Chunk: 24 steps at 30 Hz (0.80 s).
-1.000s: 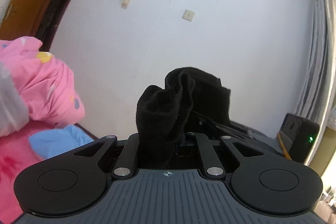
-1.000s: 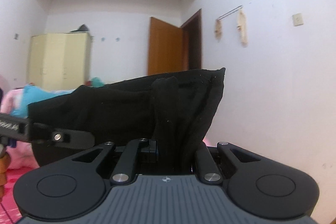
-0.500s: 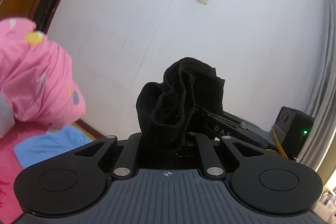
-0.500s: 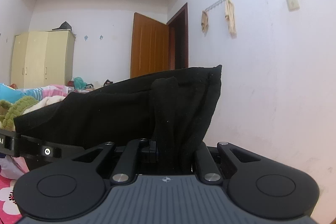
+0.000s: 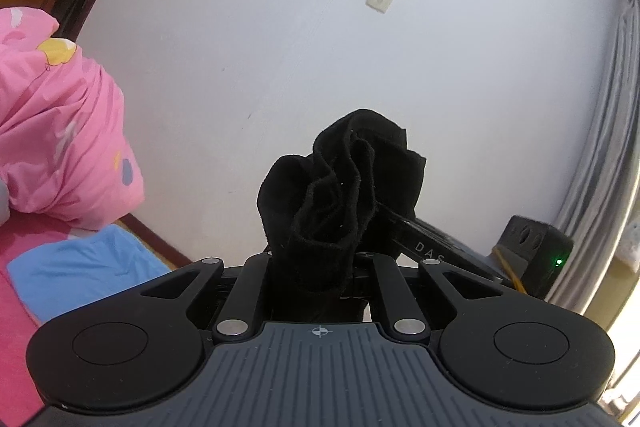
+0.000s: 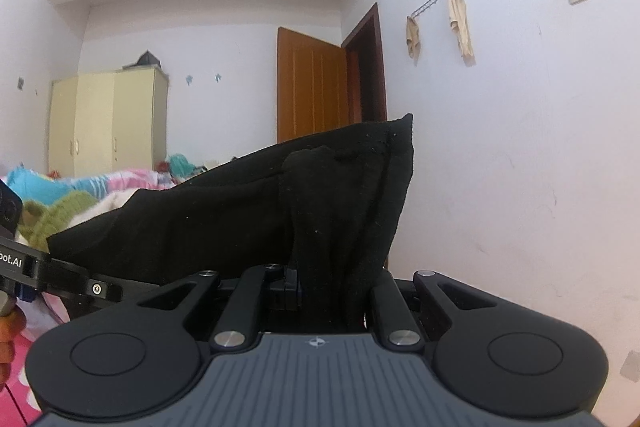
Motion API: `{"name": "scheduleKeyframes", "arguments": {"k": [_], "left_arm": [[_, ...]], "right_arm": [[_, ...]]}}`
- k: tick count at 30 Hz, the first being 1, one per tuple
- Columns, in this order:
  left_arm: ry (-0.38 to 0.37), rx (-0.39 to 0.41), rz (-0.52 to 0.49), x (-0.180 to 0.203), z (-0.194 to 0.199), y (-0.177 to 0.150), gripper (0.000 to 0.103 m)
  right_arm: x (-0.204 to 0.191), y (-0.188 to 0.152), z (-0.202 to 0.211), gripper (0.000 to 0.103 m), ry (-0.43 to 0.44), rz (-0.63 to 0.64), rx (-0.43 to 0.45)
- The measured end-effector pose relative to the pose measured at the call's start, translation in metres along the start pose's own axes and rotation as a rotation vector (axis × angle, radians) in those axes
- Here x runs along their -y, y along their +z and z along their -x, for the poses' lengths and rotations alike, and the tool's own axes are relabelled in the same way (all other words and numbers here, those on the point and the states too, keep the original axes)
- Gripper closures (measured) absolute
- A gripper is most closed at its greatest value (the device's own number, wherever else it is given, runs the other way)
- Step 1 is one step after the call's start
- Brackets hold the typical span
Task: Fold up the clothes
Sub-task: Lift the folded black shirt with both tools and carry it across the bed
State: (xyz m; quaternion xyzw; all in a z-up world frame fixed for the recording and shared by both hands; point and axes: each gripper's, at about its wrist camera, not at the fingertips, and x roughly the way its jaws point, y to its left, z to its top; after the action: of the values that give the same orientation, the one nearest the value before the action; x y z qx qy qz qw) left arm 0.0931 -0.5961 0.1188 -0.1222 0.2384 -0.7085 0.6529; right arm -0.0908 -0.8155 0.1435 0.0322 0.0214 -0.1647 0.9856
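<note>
We hold the black garment (image 6: 248, 219) stretched between us, its upper edge running from the right gripper (image 6: 332, 283) leftward to the left gripper (image 5: 316, 267), both clamped on bunched corners.

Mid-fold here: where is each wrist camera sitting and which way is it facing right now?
Left wrist: sits on the left gripper, looking along its fingers up at the white wall; bunched black garment in the jaws, pink bedding at left, right gripper behind the cloth.
Right wrist: sits on the right gripper, facing the door and wardrobe; the garment stretches leftward to the left gripper, with a bit of hand showing.
Shared: garment, wall, door, hanging cloths.
</note>
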Motion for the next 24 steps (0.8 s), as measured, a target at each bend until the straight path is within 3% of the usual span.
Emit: {"name": "scheduleKeyframes", "arguments": {"k": [10, 15, 24], "left_arm": [[0.033, -0.034, 0.032, -0.020, -0.013, -0.007, 0.094], [0.057, -0.044, 0.047, -0.033, -0.020, -0.012, 0.094], [0.182, -0.006, 0.019, -0.087, -0.031, -0.004, 0.094]], "right_arm": [[0.005, -0.003, 0.001, 0.092, 0.046, -0.013, -0.052], [0.010, -0.015, -0.019, 0.092, 0.048, -0.014, -0.091], [0.018, -0.039, -0.082, 0.092, 0.085, -0.007, -0.154]]}}
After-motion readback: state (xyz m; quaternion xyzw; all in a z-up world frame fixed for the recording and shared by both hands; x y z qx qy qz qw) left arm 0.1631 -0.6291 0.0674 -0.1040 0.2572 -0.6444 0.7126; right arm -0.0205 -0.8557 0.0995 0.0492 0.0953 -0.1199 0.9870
